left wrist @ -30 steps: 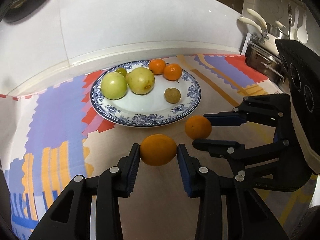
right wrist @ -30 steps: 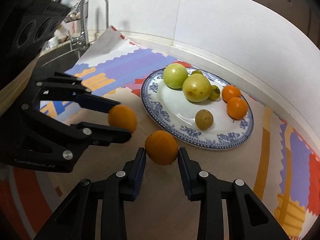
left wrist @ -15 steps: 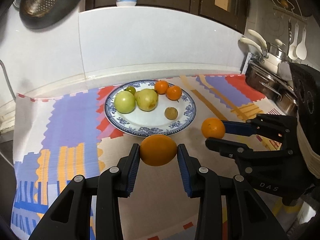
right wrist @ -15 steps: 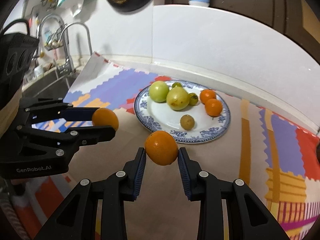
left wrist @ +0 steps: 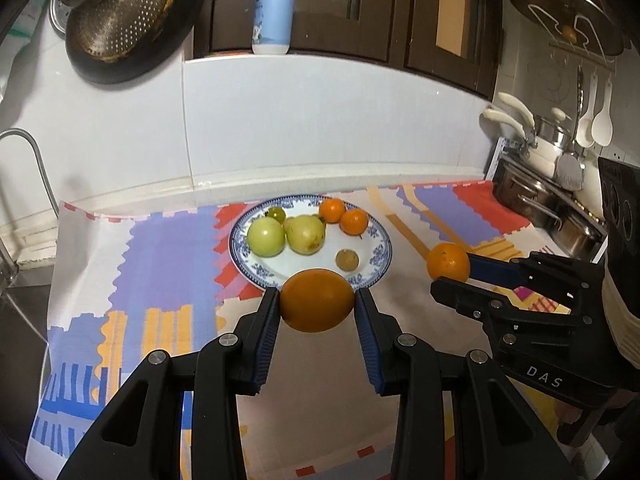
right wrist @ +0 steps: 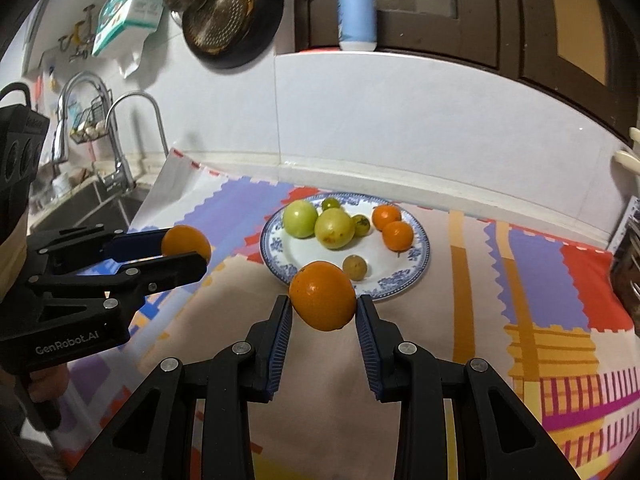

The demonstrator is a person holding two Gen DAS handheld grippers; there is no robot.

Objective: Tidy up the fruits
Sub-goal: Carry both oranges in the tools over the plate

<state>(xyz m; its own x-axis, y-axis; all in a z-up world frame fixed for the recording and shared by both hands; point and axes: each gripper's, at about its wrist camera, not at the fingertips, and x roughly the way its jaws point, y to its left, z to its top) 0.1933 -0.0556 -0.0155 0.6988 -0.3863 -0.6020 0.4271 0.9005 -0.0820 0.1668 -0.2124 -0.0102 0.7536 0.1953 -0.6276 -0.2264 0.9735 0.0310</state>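
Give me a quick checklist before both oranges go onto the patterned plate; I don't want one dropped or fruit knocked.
1. Left tongs shut on their round orange: ok.
2. Right tongs shut on the other round orange: ok.
3. Bare space on the blue-and-white patterned plate, near side: ok.
4. Two green apples sit at the far side, out of the way: ok.
5. Small brownish fruit close to the landing spot: not ok.
6. Firmness of either grip: cannot tell.
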